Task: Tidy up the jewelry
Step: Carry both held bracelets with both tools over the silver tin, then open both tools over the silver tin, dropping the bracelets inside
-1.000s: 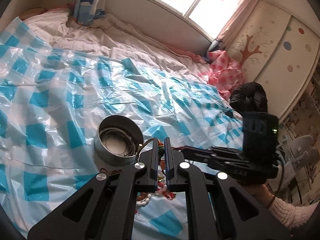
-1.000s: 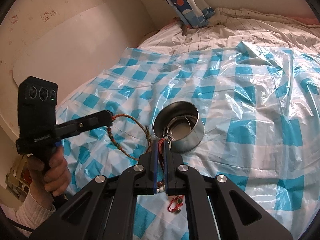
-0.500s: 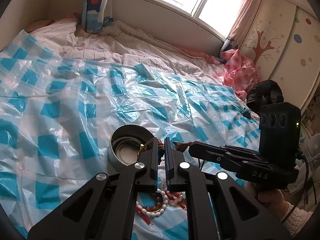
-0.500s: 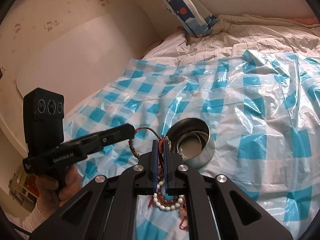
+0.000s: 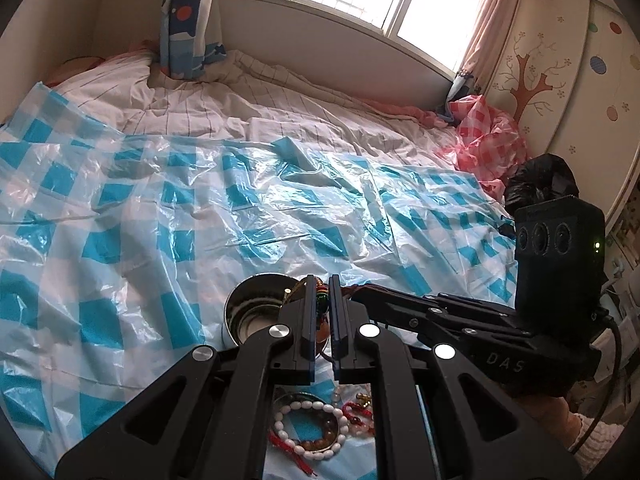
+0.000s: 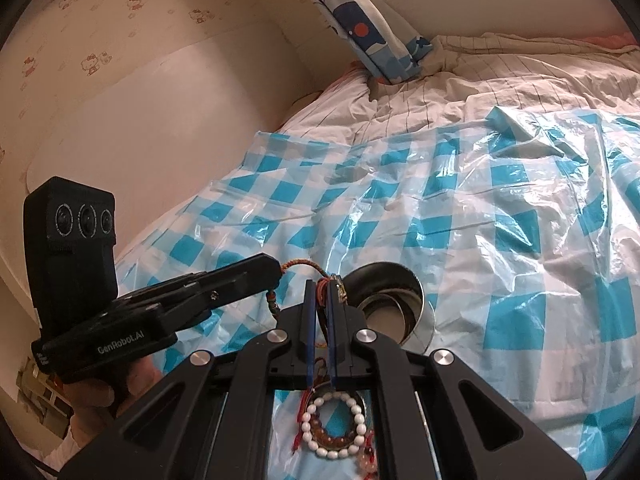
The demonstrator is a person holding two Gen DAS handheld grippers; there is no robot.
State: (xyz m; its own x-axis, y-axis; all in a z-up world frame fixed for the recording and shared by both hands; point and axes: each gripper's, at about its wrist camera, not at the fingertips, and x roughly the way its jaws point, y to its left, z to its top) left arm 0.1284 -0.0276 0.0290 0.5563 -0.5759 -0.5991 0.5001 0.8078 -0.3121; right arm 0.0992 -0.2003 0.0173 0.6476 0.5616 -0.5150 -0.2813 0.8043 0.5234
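A braided cord bracelet with small beads spans the short gap between my two grippers, just above the bed. My left gripper is shut on one end, where its green and red beads show between the fingers. My right gripper is shut on the other end, right next to the left gripper. Seen from the left wrist, the right gripper reaches in from the right. A round metal tin holding thin bangles stands just beyond the fingertips. A white bead bracelet and red cords lie on the sheet below.
A blue-and-white checked plastic sheet covers the bed. A blue patterned pillow leans at the head. A pink checked bag and a black bag sit at the bed's right side, near a painted wardrobe.
Both grippers have drawn closer together, so the hanging loop of cord is now a short arc. They have shifted across the sheet, and the white bead bracelet now shows below the fingers.
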